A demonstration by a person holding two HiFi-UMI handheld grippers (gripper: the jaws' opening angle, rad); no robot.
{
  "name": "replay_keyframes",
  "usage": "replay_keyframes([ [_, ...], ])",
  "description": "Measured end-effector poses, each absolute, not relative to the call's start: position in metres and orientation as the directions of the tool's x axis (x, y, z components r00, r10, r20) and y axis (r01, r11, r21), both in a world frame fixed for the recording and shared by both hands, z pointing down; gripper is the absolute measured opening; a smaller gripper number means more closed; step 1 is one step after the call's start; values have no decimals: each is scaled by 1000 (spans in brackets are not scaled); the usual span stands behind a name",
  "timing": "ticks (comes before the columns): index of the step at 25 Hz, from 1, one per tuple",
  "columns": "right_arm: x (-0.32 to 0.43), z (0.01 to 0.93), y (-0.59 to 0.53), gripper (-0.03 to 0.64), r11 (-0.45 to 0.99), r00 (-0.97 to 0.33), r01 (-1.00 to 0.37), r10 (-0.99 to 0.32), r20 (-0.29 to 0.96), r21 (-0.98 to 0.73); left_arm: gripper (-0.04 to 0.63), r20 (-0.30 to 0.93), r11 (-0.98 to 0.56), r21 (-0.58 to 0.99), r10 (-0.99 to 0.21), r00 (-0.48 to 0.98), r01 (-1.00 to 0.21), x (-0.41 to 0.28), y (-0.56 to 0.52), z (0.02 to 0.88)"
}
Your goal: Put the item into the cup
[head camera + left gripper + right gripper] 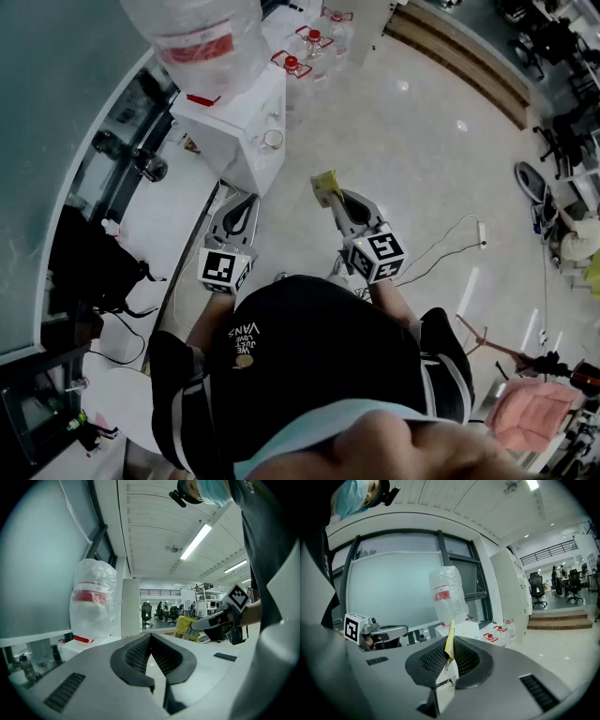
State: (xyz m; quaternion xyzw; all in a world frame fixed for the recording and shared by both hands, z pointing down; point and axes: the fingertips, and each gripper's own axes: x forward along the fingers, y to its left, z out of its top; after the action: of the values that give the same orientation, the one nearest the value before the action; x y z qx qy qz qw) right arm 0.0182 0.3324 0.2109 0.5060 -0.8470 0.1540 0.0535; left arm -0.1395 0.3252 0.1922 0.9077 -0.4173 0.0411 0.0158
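**Packet [325, 185] gripped edge-on, short of cup [273, 140]**

The yellow packet sits clamped between the pads of the right gripper [336, 199], which is closed flat on its two faces. In the right gripper view it shows only as a thin yellow edge. That edge stands near upright between the jaws and rises above them, so its long axis runs roughly top to bottom. In the head view the packet juts past the jaw tips, towards the white dispenser [246, 131].

From the left gripper view its broad yellow face shows, leaning slightly. It carries a pale patch that looks like a barcode, but the print is too small to read.

The clear cup stands upright on the dispenser's top, near the corner closest to the packet. Packet and cup are apart, with open floor [412, 141] below the packet.

The left gripper [150, 641] points at the dispenser's near side, its jaws pressed together with nothing between them.

An upturned water bottle [192, 37] in a plastic wrap sits on the dispenser. Its red band's lettering is illegible. Red-capped bottles [314, 39] stand on the floor beyond.

The person's black shirt [309, 356] bears the word "VANS", seen upside down in the head view. The smaller lines beneath it are not clear enough to read.
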Motion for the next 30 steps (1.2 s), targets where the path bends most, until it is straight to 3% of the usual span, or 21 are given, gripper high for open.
replay_keyframes([
  [17,14,213,311,52,423,-487,-859,-849,205,-289,18,130,-683,7,-724,678,-731,-133,310,214],
  [30,87,234,228,52,597,-674,-736,-691,261,-319,18,180,-507,33,-845,504,-861,-51,242,234],
])
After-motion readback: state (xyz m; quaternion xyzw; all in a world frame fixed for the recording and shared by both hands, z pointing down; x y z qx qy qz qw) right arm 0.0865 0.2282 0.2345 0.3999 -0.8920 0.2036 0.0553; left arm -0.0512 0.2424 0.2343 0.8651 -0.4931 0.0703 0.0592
